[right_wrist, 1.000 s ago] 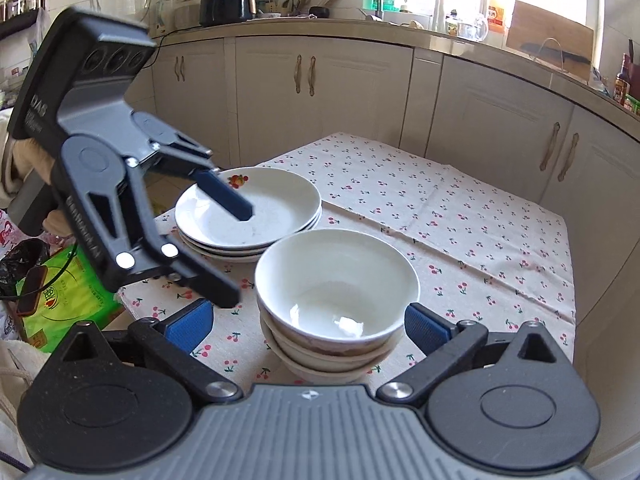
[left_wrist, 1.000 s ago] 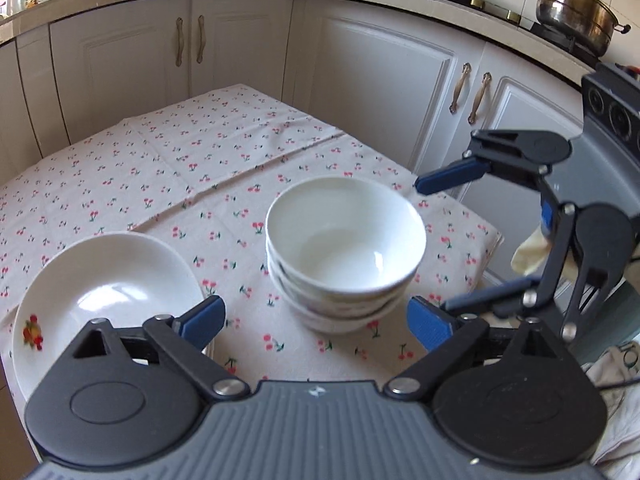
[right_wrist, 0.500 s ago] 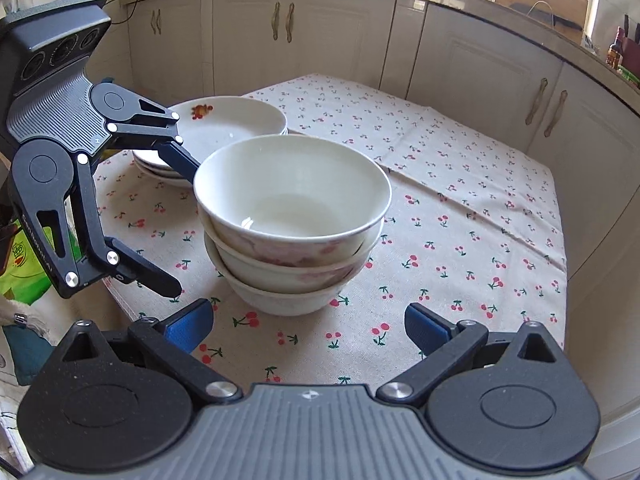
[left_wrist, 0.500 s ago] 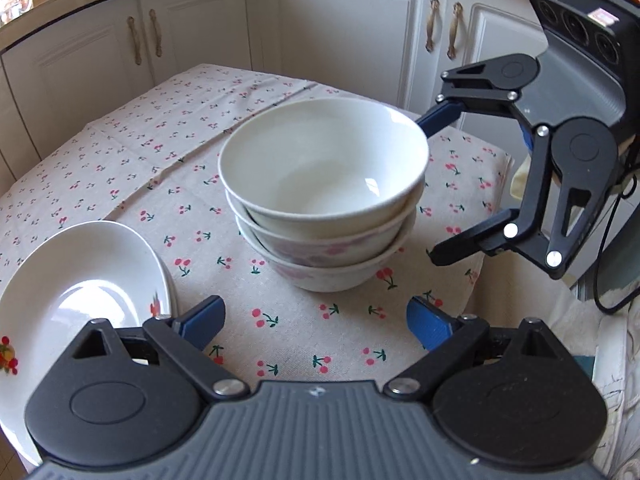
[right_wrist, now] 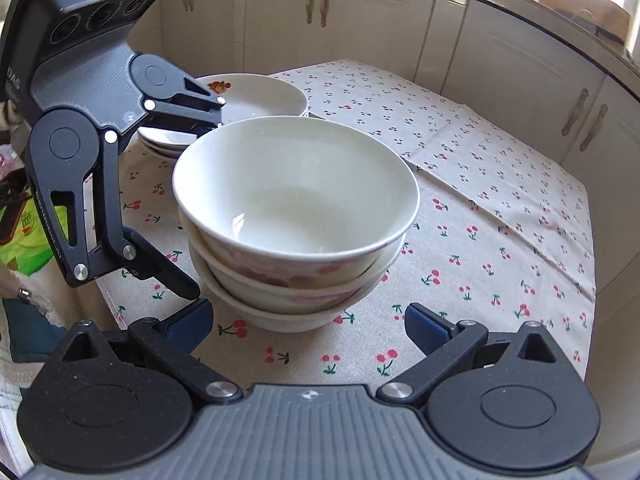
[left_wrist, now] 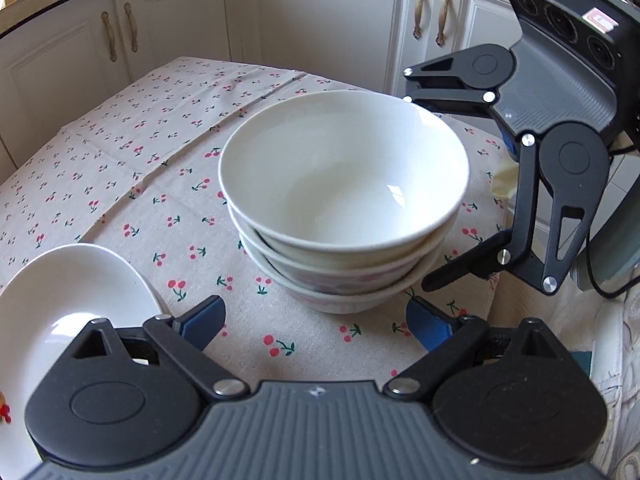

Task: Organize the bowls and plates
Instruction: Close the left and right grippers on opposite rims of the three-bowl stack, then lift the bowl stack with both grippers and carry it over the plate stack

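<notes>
From my left wrist, my left claw [left_wrist: 312, 320] is spread wide and empty just short of the bowls [left_wrist: 344, 208], three nested on the counter [left_wrist: 120, 168]. My right claw [left_wrist: 420, 188] flanks the stack from the far side, also spread. A plate [left_wrist: 68, 300] sits by my left finger.

From my right wrist, my right claw [right_wrist: 308, 322] gapes at the bottom bowl, with the plates [right_wrist: 256, 96] stacked behind. I judge the best grip is low on both sides at once, squeezing evenly so the stack doesn't tilt or slide on the cloth.
</notes>
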Available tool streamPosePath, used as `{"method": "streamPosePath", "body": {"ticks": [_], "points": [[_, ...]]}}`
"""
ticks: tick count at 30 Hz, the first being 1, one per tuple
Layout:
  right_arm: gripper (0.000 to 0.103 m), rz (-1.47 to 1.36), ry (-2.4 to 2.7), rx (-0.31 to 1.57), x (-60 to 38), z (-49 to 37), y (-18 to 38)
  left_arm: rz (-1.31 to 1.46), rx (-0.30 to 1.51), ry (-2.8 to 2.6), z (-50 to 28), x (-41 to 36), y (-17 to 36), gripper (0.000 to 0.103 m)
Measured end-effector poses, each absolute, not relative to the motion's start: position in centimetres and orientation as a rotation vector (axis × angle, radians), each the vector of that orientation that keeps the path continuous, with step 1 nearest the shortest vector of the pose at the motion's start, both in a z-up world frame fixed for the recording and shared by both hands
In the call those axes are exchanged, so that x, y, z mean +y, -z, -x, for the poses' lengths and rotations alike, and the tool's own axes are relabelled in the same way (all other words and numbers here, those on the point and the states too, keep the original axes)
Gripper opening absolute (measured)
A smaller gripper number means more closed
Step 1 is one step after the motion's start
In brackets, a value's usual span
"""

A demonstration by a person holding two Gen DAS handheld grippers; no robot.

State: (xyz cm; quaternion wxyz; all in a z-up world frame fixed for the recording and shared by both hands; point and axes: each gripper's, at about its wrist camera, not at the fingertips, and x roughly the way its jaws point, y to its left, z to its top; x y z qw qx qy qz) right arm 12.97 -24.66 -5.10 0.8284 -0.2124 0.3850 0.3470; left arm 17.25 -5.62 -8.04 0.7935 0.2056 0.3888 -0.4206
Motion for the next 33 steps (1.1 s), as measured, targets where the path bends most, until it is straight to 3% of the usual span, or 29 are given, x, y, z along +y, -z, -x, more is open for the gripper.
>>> {"method": "streamPosePath", "body": {"ticks": [7, 16, 33], "points": [[0.102, 0.53, -0.804, 0.818, -24.0, -13.8, 4.8, -0.506, 0.809, 0.978, -17.9, -6.4, 7.8, 0.096], [0.088, 0.553, -0.89, 0.849, -23.7, -14.7, 4.2, -0.512, 0.824, 1.089, -18.5, -6.7, 8.2, 0.088], [0.087, 0.604, -0.931, 0.881, -23.6, -15.0, 3.6, -0.506, 0.823, 1.193, -19.7, -6.7, 7.6, 0.087]]}}
